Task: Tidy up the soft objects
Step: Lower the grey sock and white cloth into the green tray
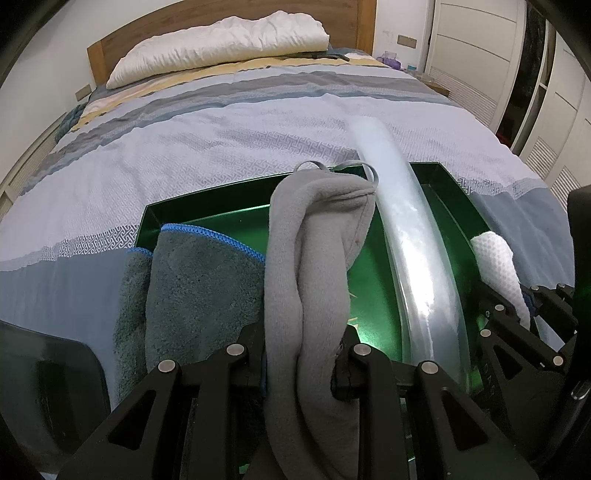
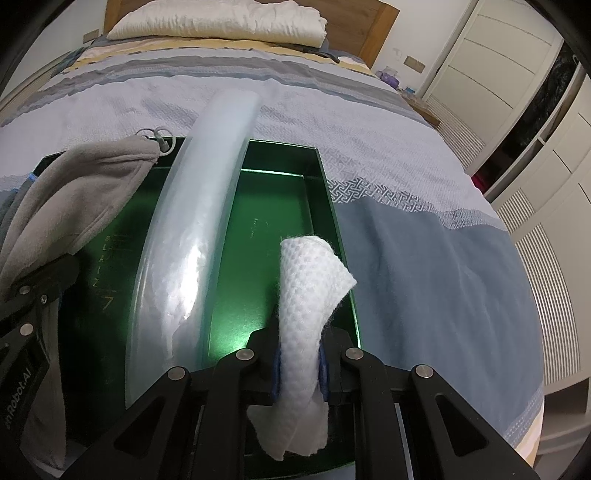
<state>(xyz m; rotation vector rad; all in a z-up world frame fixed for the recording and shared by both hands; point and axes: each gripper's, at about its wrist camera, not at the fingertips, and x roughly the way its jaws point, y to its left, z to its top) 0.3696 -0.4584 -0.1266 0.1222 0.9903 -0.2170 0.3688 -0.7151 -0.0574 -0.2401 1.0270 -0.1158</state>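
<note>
A green tray (image 1: pixel 461 195) (image 2: pixel 325 184) lies on the bed. My left gripper (image 1: pixel 301 354) is shut on a grey fleece cloth (image 1: pixel 314 243) with elastic loops, held over the tray's left part; the cloth also shows in the right wrist view (image 2: pixel 85 199). My right gripper (image 2: pixel 299 365) is shut on a white waffle-textured cloth (image 2: pixel 306 288), held over the tray's right part; it also shows in the left wrist view (image 1: pixel 498 262). A long translucent white roll (image 1: pixel 417 251) (image 2: pixel 195 229) lies lengthwise across the tray between them. A teal towel (image 1: pixel 195 288) with blue edging drapes over the tray's left edge.
The bed has a blue, grey and white patterned cover (image 1: pixel 184 147) (image 2: pixel 406 155). A white pillow (image 1: pixel 221 44) (image 2: pixel 221 18) lies against the wooden headboard (image 1: pixel 99 51). White wardrobe doors (image 2: pixel 517 92) stand to the right of the bed.
</note>
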